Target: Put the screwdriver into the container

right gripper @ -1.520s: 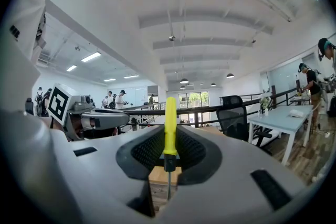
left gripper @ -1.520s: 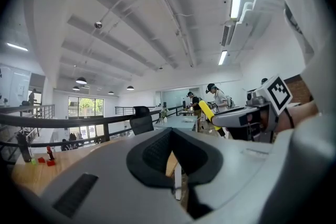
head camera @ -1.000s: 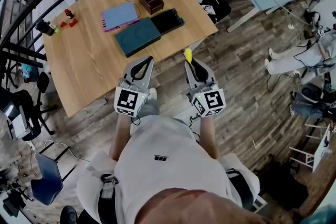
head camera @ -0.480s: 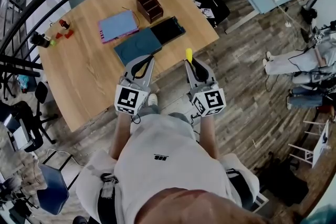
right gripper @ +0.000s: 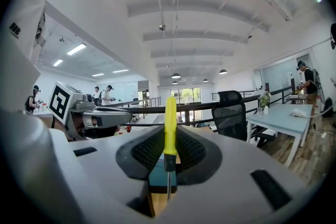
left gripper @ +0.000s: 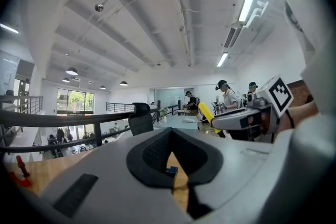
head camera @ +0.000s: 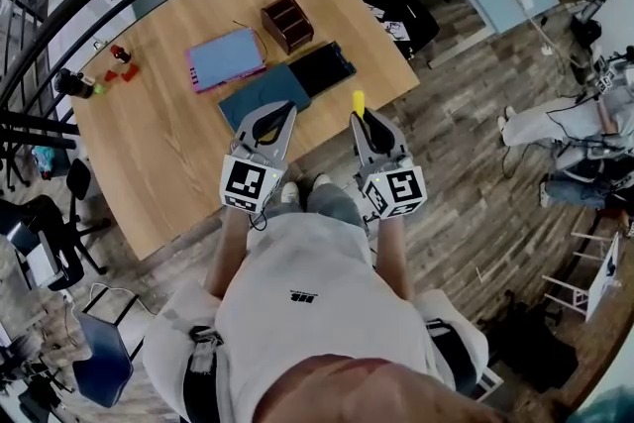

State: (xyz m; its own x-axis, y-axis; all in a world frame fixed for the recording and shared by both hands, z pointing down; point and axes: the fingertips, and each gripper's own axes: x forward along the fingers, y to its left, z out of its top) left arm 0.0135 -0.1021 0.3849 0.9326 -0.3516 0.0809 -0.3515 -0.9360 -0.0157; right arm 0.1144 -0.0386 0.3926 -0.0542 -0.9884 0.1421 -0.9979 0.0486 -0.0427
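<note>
One wooden surface (head camera: 168,144) carries the brown container (head camera: 285,23) toward its far side. At the near edge, side by side: left gripper (head camera: 285,106), jaws together, nothing between them; right gripper (head camera: 359,117), jaws clamped on the screwdriver (head camera: 358,101). Its yellow handle projects past the tips, well apart from the container.

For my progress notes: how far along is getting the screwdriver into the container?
Done: the screwdriver is picked up, clamped in the right hand-held gripper. In hand: it is held by the near edge of the table. Left: reach the brown container across the table and drop it in.
</note>
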